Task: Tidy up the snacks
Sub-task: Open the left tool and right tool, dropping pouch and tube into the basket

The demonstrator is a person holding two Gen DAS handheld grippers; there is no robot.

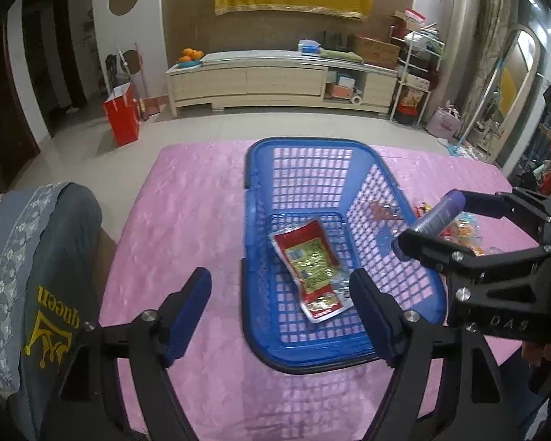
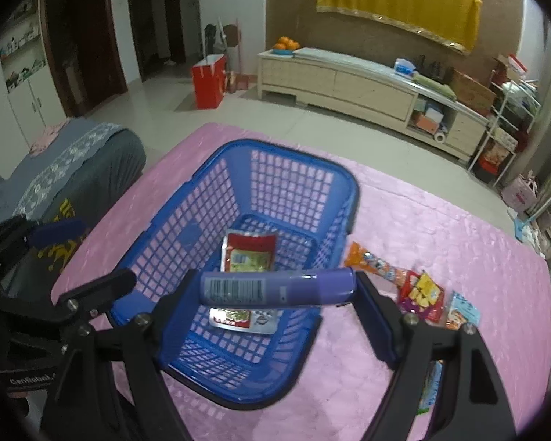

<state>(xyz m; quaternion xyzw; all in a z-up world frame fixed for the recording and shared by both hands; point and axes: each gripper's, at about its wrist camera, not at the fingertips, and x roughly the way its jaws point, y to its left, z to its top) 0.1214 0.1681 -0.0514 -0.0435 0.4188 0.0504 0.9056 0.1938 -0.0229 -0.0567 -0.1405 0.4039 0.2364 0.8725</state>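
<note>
Right tongs (image 2: 275,294) clamp purple tube (image 2: 277,288) above blue basket (image 2: 301,169) holding red packet (image 2: 248,253); left tongs (image 1: 281,316) apart

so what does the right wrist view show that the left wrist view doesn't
Only the right wrist view shows the barcode on the purple cylindrical tube and the loose snack packets laid out clearly on the pink tablecloth. Only the left wrist view shows the right gripper from outside, shut on the tube, and the open left gripper. Both show the blue plastic lattice basket holding a red and yellow snack pouch.
</note>
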